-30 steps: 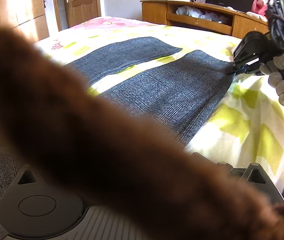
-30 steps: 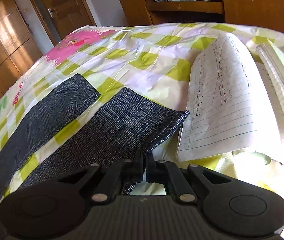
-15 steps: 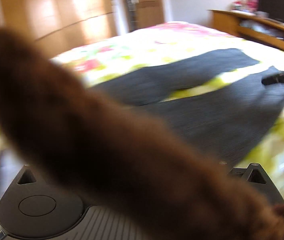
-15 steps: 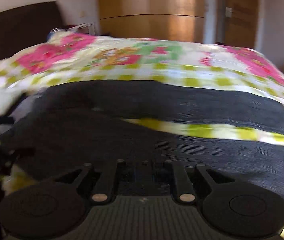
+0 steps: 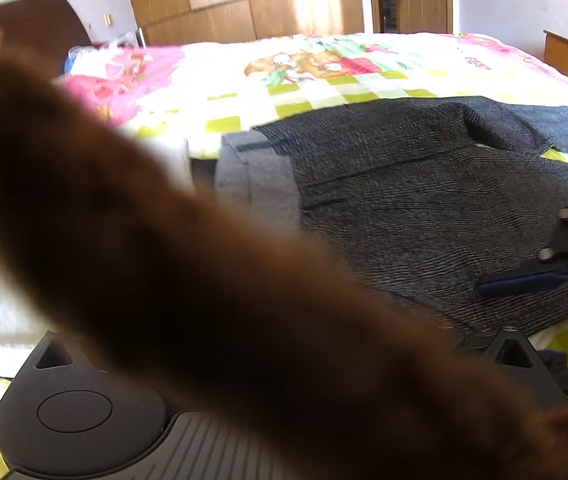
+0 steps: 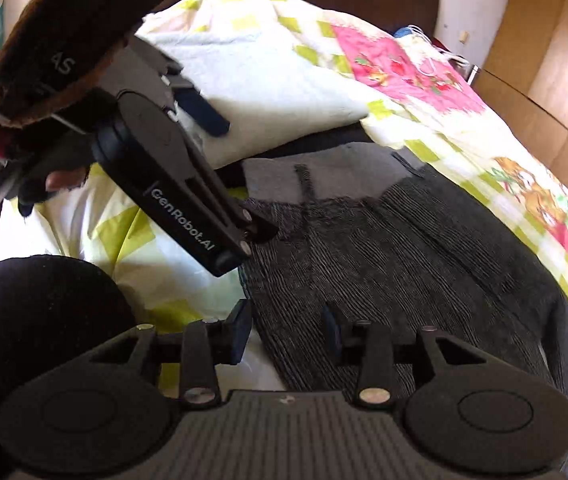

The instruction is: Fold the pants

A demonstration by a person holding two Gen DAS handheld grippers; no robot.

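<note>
Grey knit pants [image 5: 424, 208] are lying flat across the checkered bedspread [image 5: 324, 80] in the left wrist view, waistband end facing the camera, and a blurry brown furry sleeve [image 5: 204, 280] is blocking most of the shot, so I honestly can't tell how the left gripper's fingers are sitting from here. The right gripper [image 5: 544, 276] is poking in from the right edge over the fabric. Switching to the right wrist view, the right gripper [image 6: 286, 334] is hanging spread wide over the pants' near edge, gripping nothing. The left gripper [image 6: 262, 230] is reaching down to the waistband corner, fingertips looking pinched together on the cloth.
</note>
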